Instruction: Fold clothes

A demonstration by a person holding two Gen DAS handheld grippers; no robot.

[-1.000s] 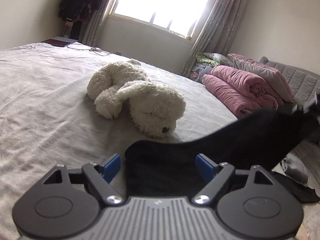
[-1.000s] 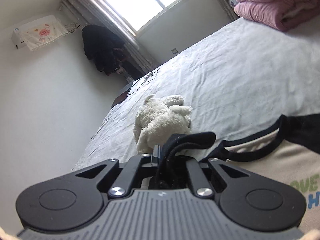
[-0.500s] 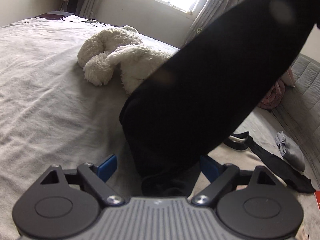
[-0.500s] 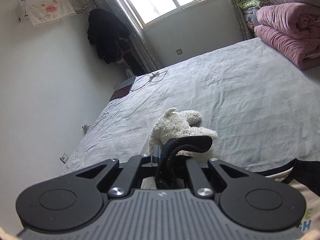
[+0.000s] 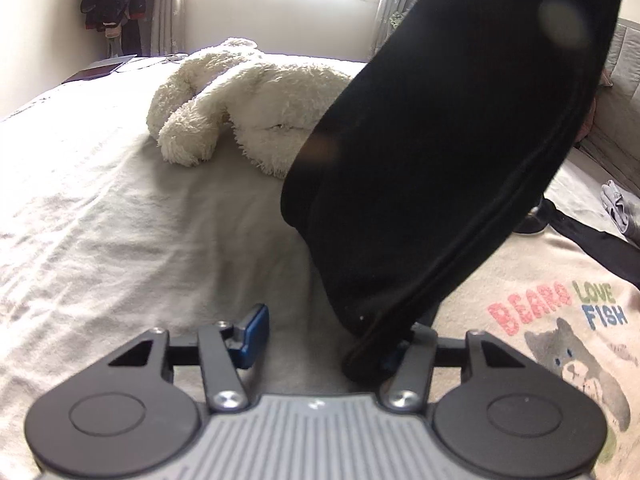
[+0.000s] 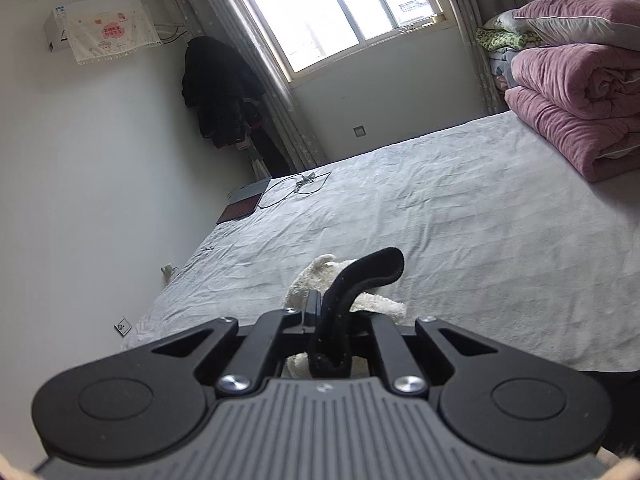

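Black sleeve (image 5: 432,168): a long dark sleeve of the garment, stretched taut and slanting from the top right of the left wrist view down to the left tongs, lifted clear of the bed (image 5: 120,220).
Garment body: the cream front with a printed bear (image 5: 580,368) and coloured lettering lies flat on the bed at lower right.
Handling: soft, light and limp by the look of it; it should drape and sag wherever it is unsupported, and thin fabric can slip out of a shallow pinch.
Where to hold: the cuff end and the seam edge look best, taken deep between the pads.
Left tongs (image 5: 320,334): jaws closing, about half open; the sleeve's lower end sits between them against the right-hand pad, while the blue left pad (image 5: 254,332) stands apart from it.
Right tongs (image 6: 328,334): closed tight on a strip of black fabric (image 6: 360,276) that curls up past the fingertips.
Pose: both tongs point forward and somewhat downward over the bed.
Nearby: a white plush toy (image 5: 248,104) lies just beyond the sleeve.
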